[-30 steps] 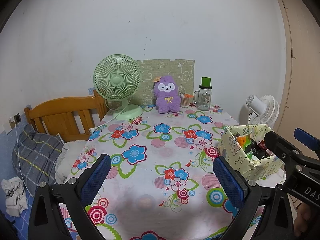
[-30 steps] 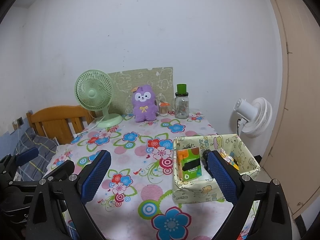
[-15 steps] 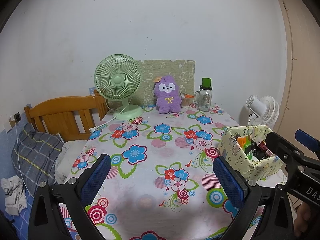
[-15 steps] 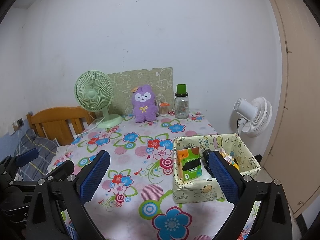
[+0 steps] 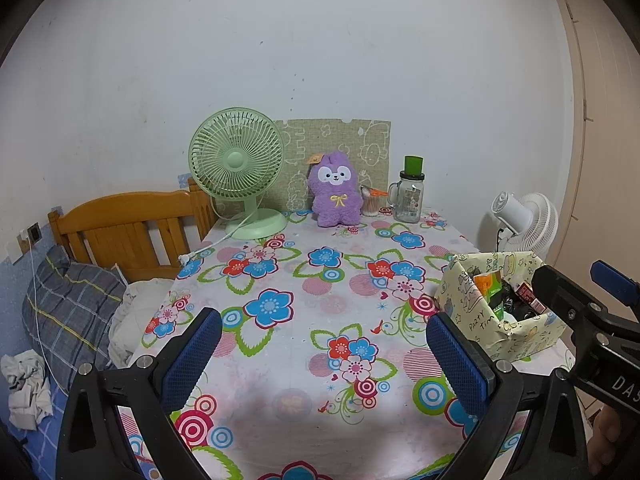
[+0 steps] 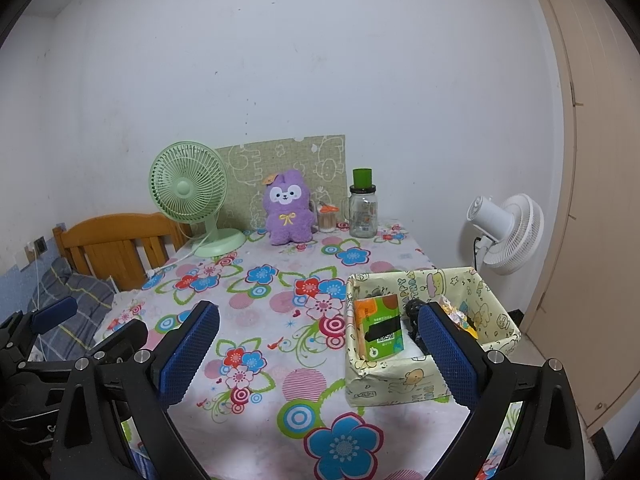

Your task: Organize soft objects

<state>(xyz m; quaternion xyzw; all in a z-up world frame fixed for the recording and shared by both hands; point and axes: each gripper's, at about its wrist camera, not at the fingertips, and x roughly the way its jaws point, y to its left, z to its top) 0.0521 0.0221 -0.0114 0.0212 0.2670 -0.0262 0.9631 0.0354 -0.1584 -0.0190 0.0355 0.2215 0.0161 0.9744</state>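
The purple plush toy point(image 5: 335, 190) sits upright at the far edge of the flowered table point(image 5: 304, 320), leaning on a patterned green board point(image 5: 340, 140), with the green desk fan point(image 5: 237, 160) to its left and a glass jar with a green lid point(image 5: 409, 196) to its right. Nearer, at the table's right edge, a yellow fabric box point(image 6: 424, 376) holds a green carton point(image 6: 380, 328) and other packets, hard to make out. The left gripper point(image 5: 320, 364) and right gripper point(image 6: 316, 356) hover over the near edge, both spread wide and empty.
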